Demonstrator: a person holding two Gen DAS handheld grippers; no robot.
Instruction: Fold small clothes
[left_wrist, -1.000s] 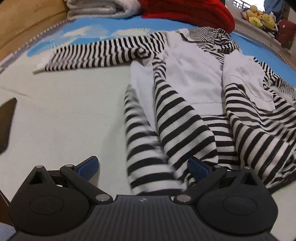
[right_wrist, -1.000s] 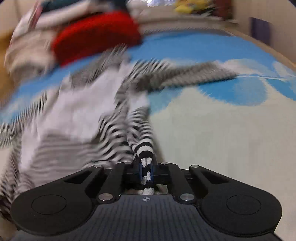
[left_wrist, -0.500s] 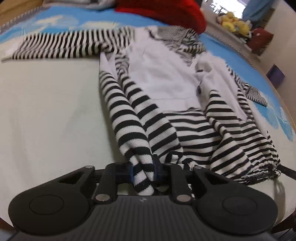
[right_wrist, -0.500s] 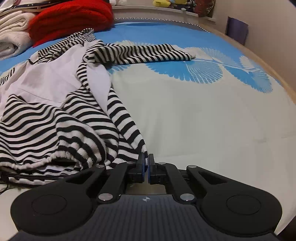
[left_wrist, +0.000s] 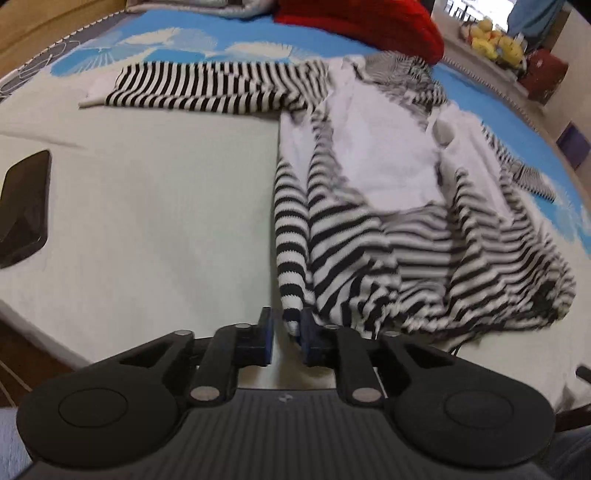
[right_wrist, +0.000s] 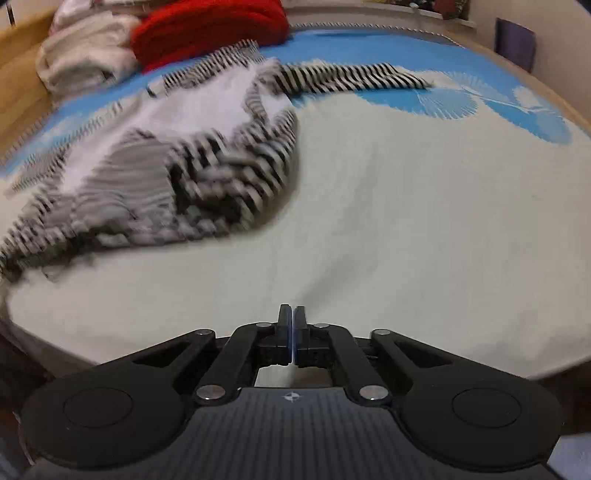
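Striped hoodie (left_wrist: 369, 192) lies spread face-up on the bed (left_wrist: 147, 221), hem toward the cameras, one sleeve (left_wrist: 207, 86) stretched flat out to its side toward the bed's edge, red knit pile (left_wrist: 354, 22) just past its hood.

Left claw (left_wrist: 286, 332): jaws opening, the hem corner's striped edge sits between them, touching the right-hand pad only, not pinched. So released or nearly so.

Right claw (right_wrist: 291, 332): clenched on nothing, over bare bed on the far side of the hoodie (right_wrist: 177, 162) from the left claw, clear of the cloth. That view is motion-blurred.

Judgement: hem was being tidied before the first fold; little of the fold is done.

Risks from here:
- Knit edge snags on the left pad as the claw backs off, drags the corner and re-wrinkles the hem.
- Hem on the right-claw side looks bunched and rumpled; folding over it bakes in a lump.
- Dark flat object (left_wrist: 24, 210) sits well off the sleeve side; a sleeve swing could catch it.
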